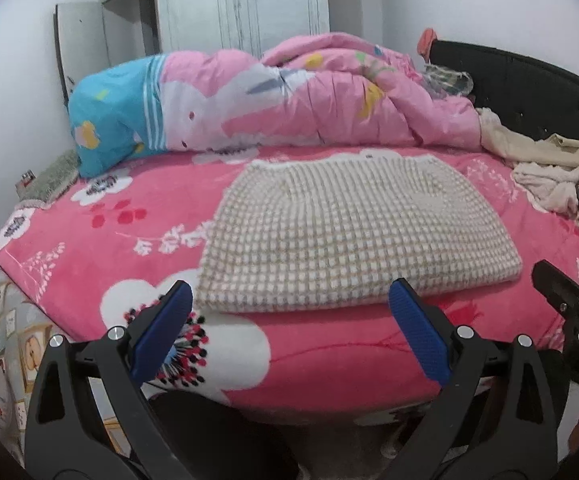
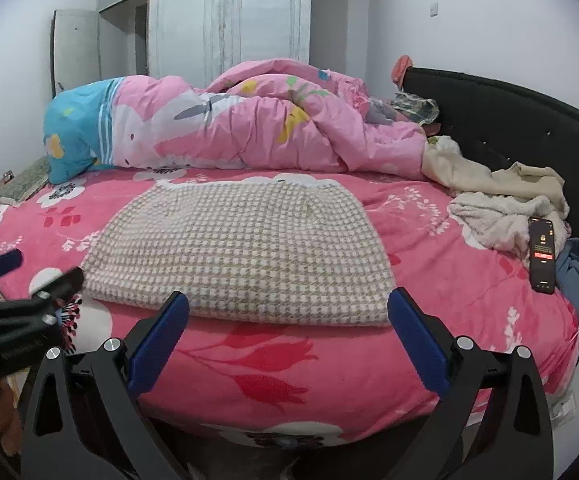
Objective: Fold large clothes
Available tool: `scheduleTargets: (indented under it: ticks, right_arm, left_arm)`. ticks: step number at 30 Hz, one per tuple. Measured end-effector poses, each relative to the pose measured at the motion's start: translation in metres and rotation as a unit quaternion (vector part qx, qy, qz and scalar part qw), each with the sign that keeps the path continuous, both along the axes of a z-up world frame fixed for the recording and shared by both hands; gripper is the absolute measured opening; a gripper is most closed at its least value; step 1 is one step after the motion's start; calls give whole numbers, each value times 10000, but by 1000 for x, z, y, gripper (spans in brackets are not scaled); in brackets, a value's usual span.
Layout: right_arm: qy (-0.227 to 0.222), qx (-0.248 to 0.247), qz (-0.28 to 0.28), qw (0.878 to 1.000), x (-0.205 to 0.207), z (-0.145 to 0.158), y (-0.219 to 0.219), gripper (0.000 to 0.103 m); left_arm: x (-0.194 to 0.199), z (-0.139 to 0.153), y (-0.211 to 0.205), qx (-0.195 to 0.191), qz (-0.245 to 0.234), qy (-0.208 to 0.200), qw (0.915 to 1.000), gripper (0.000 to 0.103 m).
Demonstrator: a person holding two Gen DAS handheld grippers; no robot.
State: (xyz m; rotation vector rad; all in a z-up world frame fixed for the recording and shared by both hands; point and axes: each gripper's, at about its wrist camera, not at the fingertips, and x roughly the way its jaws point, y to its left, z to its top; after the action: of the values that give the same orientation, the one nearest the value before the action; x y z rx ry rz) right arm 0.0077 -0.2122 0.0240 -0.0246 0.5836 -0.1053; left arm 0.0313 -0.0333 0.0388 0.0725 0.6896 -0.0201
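A beige and white checked garment lies folded flat on the pink floral bed cover. It also shows in the right wrist view. My left gripper is open and empty, hovering just short of the garment's near edge. My right gripper is open and empty, also just short of the near edge. The right gripper's arm shows at the right edge of the left wrist view; the left gripper shows at the left edge of the right wrist view.
A bunched pink and blue quilt lies along the far side of the bed. Cream clothes, a phone and a blue garment lie at the right by the black headboard. A white wardrobe stands behind.
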Motion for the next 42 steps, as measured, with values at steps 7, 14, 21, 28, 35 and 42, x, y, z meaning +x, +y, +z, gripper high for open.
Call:
scheduleTargets:
  ticks: [7, 14, 21, 28, 35, 42]
  right_arm:
    - [165, -257, -97, 9995, 4, -9, 10, 97]
    - [264, -242, -154, 9992, 6, -12, 7, 97]
    - [399, -275, -170, 9987, 8, -16, 10, 97]
    - [441, -301, -177, 9984, 9, -17, 9, 97]
    - [453, -307, -186, 9983, 9, -18, 8, 97]
    - [443, -341, -192, 9983, 9, -17, 9, 97]
  left_arm:
    - [9, -16, 1, -243, 138, 433, 9987, 95]
    - [11, -21, 3, -287, 158, 632, 9975, 95]
    - [11, -22, 0, -220, 160, 671, 9974, 95]
    - [10, -23, -3, -151, 145, 681, 9975, 95]
    - [10, -23, -4, -152, 141, 688, 9974, 95]
    - [11, -25, -3, -141, 128, 742, 9971, 95]
